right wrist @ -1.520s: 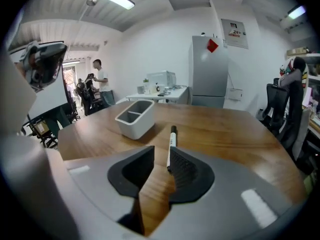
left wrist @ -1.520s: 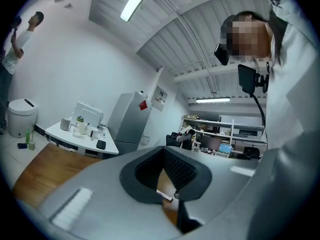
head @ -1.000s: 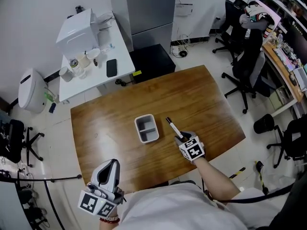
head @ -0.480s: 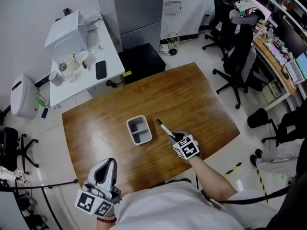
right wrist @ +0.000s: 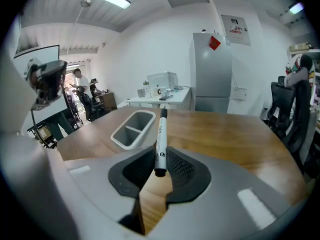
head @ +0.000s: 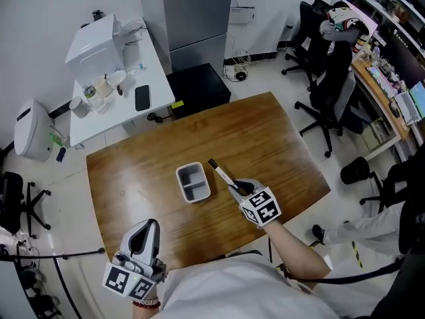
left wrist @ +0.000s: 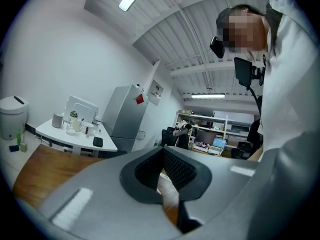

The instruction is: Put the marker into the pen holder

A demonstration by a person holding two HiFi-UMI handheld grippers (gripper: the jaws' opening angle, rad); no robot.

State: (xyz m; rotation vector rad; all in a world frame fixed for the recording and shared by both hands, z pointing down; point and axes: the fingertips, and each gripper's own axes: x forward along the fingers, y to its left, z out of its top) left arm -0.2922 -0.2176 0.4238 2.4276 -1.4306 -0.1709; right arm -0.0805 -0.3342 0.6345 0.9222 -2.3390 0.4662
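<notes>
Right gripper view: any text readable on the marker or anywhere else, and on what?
No text can be read.
On the marker: small dark print on the barrel, too small to read.
On the wall notice by the grey cabinet: blurred, unreadable.
On the right gripper, its cube: square patterns only, no words.

the pen holder (head: 178,181) sits on the table (head: 265,138), the marker (head: 221,173) just right of it, a desk (head: 158,78) behind.

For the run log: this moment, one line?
right gripper: just closed on marker | pen holder: empty | left gripper: shut, empty
</notes>
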